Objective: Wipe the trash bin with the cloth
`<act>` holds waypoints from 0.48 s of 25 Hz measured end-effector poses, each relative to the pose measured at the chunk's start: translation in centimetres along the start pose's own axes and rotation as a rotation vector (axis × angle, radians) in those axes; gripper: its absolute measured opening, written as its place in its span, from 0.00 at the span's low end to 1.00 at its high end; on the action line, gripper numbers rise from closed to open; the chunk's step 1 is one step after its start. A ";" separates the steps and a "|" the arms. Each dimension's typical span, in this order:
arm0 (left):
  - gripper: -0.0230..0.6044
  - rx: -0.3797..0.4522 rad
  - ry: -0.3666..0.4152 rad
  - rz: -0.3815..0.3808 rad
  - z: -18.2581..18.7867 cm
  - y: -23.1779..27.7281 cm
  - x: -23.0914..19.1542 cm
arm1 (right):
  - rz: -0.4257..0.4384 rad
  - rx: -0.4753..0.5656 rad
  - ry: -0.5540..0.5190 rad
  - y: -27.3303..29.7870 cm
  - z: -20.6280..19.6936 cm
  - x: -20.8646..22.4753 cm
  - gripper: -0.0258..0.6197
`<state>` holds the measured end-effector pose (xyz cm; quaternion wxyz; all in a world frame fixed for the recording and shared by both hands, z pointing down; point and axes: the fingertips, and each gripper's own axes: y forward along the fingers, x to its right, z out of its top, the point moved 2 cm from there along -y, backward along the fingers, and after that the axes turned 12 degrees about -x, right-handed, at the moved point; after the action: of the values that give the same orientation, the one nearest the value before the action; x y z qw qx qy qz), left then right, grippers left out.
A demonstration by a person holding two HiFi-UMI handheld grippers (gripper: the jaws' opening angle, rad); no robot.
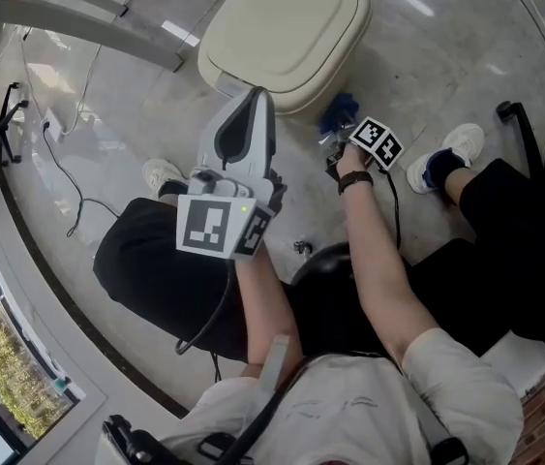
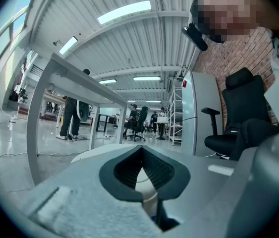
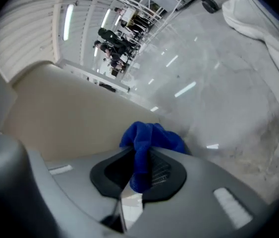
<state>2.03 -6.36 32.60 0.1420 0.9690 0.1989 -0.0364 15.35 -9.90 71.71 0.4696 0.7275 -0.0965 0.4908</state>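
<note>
White short-sleeved shirt (image 1: 369,395), black trousers (image 1: 146,260), white shoes (image 1: 463,141) at ten and two o'clock, black wristband (image 1: 354,181). The grey left gripper (image 1: 260,95) bears a black-and-white marker cube (image 1: 204,226) and black cable (image 1: 212,313).

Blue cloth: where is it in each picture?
Head view: upper middle, the blue cloth is beside the trash bin.
Left gripper view: cannot be made out; the trash bin shows past the jaws.
Right gripper view: centre, pinched by the right gripper, trash bin behind.
Shared landmark: the cream trash bin.
</note>
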 end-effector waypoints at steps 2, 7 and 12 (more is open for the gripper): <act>0.03 0.008 -0.001 -0.008 0.2 0.0 0.3 | 0.087 0.098 -0.080 -3.8 2.2 -4.2 0.10; 0.04 0.046 -0.013 -0.035 1.4 -0.1 1.2 | 0.423 0.361 -0.217 -16.6 6.2 -18.2 0.10; 0.04 0.061 0.000 -0.039 2.3 -0.5 1.7 | 0.655 0.405 -0.375 -21.3 6.8 -28.5 0.10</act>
<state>3.39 -5.96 30.04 0.1117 0.9688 0.2166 -0.0451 18.18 -12.84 35.67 0.1108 0.8126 -0.3078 0.4824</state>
